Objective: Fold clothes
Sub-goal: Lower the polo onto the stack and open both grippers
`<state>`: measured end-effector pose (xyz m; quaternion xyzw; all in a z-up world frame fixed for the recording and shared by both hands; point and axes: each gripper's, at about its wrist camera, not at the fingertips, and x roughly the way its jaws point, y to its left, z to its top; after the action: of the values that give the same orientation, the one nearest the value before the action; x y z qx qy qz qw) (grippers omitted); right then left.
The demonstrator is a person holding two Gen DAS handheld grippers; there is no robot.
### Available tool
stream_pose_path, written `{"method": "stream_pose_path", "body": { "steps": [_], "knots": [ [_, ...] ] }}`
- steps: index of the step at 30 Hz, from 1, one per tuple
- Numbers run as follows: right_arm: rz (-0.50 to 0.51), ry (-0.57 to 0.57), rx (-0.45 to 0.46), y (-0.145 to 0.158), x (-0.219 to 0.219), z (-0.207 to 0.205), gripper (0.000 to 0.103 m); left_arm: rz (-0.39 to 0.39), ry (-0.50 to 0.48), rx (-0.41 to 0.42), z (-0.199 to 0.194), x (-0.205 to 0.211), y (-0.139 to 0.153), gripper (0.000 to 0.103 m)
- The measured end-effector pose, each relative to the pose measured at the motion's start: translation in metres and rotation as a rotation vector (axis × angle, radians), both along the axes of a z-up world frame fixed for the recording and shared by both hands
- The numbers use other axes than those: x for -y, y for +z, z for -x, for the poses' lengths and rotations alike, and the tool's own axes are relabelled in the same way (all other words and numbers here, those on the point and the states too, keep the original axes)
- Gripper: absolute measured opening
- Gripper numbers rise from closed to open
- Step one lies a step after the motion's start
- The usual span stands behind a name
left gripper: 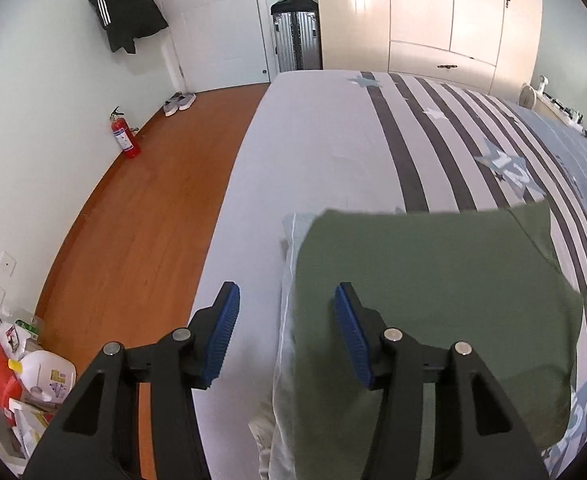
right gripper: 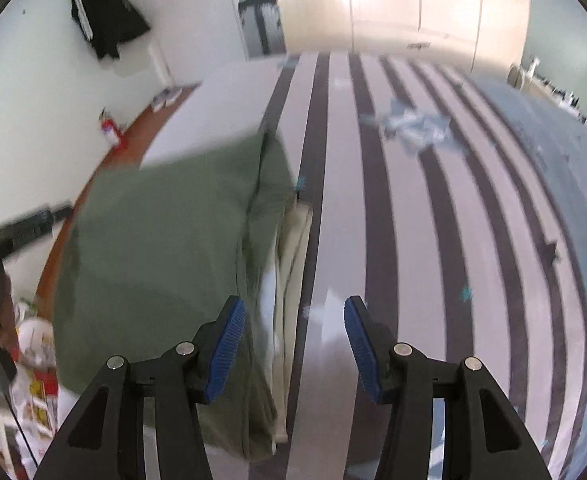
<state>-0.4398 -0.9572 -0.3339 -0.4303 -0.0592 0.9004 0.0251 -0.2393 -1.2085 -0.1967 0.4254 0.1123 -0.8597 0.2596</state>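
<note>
Striped grey-and-white bedsheet (left gripper: 433, 148) bearing folded olive-green cotton garment (left gripper: 433, 300)
Left gripper (left gripper: 287, 334) and right gripper (right gripper: 293, 346), 6 o'clock: jaws apart, empty

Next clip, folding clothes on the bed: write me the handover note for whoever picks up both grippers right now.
Left gripper: jaws apart, nothing between them, at the left edge of the green garment.
Right gripper: jaws apart, empty, over the striped bed cover beside the garment's right edge.
Done: green garment lies folded on a pale garment underneath.
Left: can't tell whether another fold is wanted; check before regrasping.
</note>
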Motion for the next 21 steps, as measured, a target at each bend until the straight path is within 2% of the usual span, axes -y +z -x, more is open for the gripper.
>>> {"method": "stream_pose_path", "body": {
  "steps": [1, 3, 5, 6, 7, 9, 11, 14, 16, 19, 21],
  "knots": [
    [-0.004, 0.001, -0.014, 0.006, 0.003, 0.009, 0.048, 0.001, -0.006, -0.004, 0.004, 0.001, 0.001, 0.040],
    [0.004, 0.027, -0.044, 0.011, 0.014, 0.030, 0.041, 0.002, -0.020, -0.015, 0.012, 0.002, 0.002, 0.027],
    [0.002, 0.058, -0.063, 0.012, 0.027, 0.050, 0.026, -0.004, -0.039, -0.020, 0.020, 0.002, -0.002, 0.009],
    [0.001, 0.080, -0.056, 0.007, 0.035, 0.062, 0.021, -0.019, -0.040, -0.009, 0.025, 0.003, -0.008, 0.006],
    [0.001, 0.102, -0.047, 0.002, 0.043, 0.074, 0.010, -0.034, -0.041, 0.002, 0.030, 0.005, -0.013, 0.003],
    [-0.029, 0.116, -0.006, -0.019, 0.055, 0.098, 0.005, -0.045, -0.030, 0.033, 0.036, 0.009, -0.025, 0.003],
    [-0.067, 0.101, -0.004, -0.034, 0.056, 0.113, 0.001, -0.022, -0.025, 0.055, 0.042, 0.014, -0.035, 0.003],
    [-0.093, 0.025, -0.015, -0.049, 0.035, 0.132, 0.001, 0.007, -0.003, 0.081, 0.047, 0.025, -0.048, 0.003],
    [-0.063, -0.059, 0.019, -0.057, 0.008, 0.146, 0.001, -0.024, 0.015, 0.064, 0.044, 0.036, -0.049, 0.003],
    [-0.015, -0.093, -0.007, -0.045, -0.011, 0.142, 0.001, -0.060, 0.018, 0.018, 0.041, 0.043, -0.039, 0.003],
    [-0.018, -0.057, -0.056, -0.028, -0.009, 0.132, 0.001, -0.060, 0.019, -0.016, 0.038, 0.046, -0.028, 0.003]
  ]
}}
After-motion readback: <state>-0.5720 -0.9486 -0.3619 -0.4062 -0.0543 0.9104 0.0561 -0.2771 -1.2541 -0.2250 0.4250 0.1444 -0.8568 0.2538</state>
